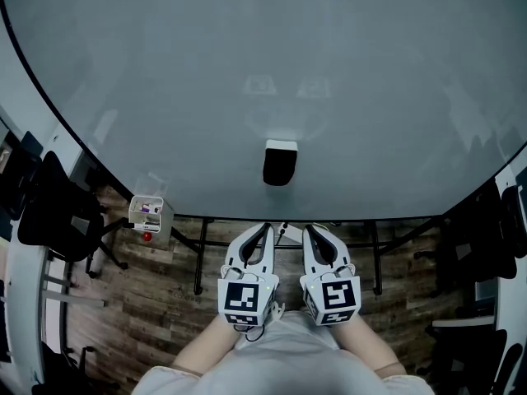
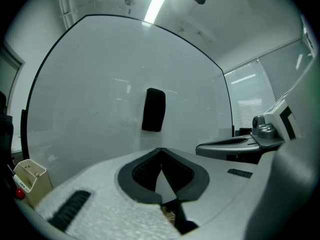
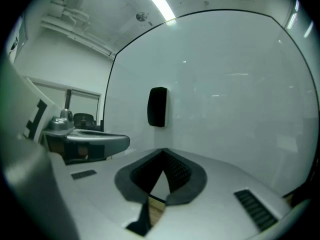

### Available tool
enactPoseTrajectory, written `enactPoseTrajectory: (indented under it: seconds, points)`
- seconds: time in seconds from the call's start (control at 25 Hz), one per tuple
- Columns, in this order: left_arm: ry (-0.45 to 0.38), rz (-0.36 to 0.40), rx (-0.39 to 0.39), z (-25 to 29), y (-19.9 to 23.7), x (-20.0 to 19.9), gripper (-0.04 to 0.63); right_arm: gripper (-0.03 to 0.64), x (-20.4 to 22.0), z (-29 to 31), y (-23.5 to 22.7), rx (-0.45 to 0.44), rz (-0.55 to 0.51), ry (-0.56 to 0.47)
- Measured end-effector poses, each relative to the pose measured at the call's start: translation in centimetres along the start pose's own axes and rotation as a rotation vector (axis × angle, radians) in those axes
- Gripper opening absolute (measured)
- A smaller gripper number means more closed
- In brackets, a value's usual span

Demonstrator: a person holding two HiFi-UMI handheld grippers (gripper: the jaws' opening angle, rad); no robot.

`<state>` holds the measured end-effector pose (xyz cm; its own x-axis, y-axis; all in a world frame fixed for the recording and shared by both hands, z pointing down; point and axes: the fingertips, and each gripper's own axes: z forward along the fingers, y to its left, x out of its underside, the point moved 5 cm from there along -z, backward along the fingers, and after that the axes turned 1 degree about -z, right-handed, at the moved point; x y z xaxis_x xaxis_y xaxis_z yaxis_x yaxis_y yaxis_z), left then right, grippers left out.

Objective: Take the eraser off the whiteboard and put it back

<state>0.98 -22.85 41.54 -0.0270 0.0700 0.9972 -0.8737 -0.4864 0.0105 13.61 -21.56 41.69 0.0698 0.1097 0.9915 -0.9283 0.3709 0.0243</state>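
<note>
The eraser (image 1: 280, 163) sits on the whiteboard (image 1: 206, 81) at 12 o'clock, apart from the left gripper (image 1: 264, 229) and the right gripper (image 1: 312, 230), both closed and empty.

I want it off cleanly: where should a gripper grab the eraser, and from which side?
Probably across the eraser, on its long vertical sides, mid-height, coming straight at the whiteboard. It hangs upright and narrow, jutting from the flat board, so those sides look free.
</note>
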Motion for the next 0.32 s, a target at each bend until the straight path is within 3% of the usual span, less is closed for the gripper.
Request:
enactPoseTrajectory:
  seconds: [0.32]
  points:
    - [-0.005,-0.028,-0.003,0.06,-0.06,0.15,0.018,0.026,-0.08,-0.14,-0.41,0.014,0.004,-0.01]
